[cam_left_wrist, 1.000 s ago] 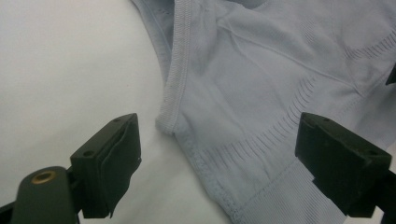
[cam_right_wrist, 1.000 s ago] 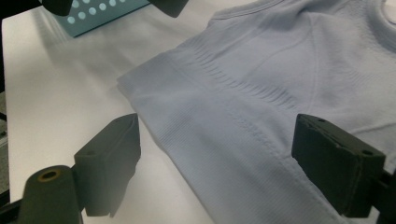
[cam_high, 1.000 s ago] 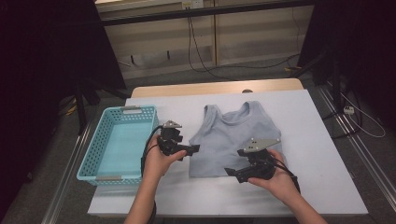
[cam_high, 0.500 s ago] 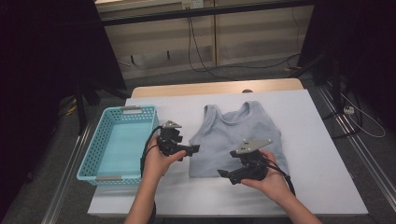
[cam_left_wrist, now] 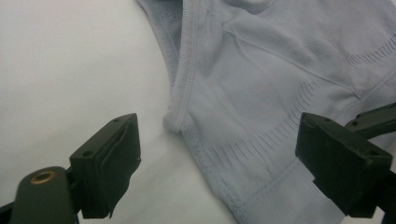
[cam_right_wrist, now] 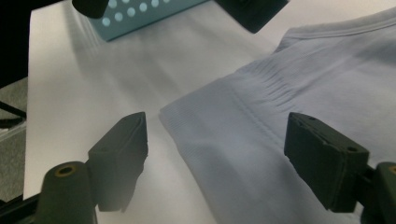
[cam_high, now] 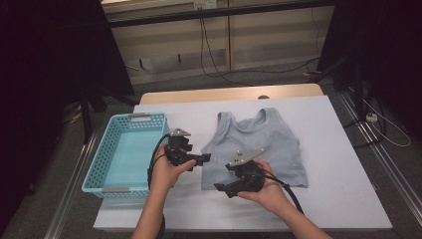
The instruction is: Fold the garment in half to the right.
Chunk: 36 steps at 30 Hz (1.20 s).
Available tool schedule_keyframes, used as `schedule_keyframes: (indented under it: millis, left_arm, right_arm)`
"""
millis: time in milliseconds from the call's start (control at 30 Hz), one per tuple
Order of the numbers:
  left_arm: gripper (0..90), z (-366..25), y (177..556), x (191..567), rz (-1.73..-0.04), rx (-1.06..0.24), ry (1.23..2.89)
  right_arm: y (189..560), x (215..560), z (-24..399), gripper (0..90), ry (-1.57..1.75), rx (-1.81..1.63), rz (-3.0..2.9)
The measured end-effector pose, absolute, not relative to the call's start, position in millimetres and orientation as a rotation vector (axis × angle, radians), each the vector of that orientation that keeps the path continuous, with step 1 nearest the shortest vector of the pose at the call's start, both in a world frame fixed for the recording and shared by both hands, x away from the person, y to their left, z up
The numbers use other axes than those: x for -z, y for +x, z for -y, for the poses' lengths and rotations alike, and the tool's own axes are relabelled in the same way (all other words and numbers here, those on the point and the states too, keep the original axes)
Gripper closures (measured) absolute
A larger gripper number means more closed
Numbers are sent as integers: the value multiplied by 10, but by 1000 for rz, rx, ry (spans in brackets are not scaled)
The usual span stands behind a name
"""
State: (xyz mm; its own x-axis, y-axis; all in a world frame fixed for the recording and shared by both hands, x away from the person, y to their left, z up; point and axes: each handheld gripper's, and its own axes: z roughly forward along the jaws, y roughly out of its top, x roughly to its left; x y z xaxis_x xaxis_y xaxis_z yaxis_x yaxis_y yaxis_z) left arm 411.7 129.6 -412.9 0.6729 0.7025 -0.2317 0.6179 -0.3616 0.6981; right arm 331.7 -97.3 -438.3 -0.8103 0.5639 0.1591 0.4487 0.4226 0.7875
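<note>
A pale grey-blue tank top (cam_high: pixel 259 142) lies flat on the white table (cam_high: pixel 338 164), neck toward the far side. My left gripper (cam_high: pixel 205 158) hovers at the top's left edge, open, and its own view shows the armhole seam (cam_left_wrist: pixel 187 70) between the wide jaws of the left gripper (cam_left_wrist: pixel 224 163). My right gripper (cam_high: pixel 221 188) points left over the top's lower left corner. The right gripper (cam_right_wrist: pixel 233 154) is open and its jaws have just been closing a little. The hem corner (cam_right_wrist: pixel 187 121) lies between them, untouched by the pads.
A turquoise plastic basket (cam_high: pixel 147 118) stands on the table's left part, close beside the left hand; its corner (cam_right_wrist: pixel 140 14) appears in the right gripper view. Bare white table (cam_right_wrist: pixel 84 79) extends left of the hem and along the front edge.
My right hand has slid left along the top's lower edge to its lower left corner. The left hand has stayed where it was.
</note>
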Motion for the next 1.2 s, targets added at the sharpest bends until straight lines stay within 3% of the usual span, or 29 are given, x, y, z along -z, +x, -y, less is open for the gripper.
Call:
schedule_keyframes:
  millis: [300,667,767,1200]
  left_arm:
    - [142,-1306,4108,4152,-1034,-134,2072]
    - [142,-1335,4119,4180,-1054,-142,2076]
    - [142,-1340,4118,4182,-1054,-142,2077]
    - [146,-1354,4120,4156,-1053,-150,2076]
  right_arm:
    - [3343,4475,806,359,824,-1286,-2586]
    - [3380,4583,716,393,775,-1201,-2626]
    - [3370,4594,700,452,749,-1161,-2605]
    - [3370,4612,683,543,773,-1138,-2564]
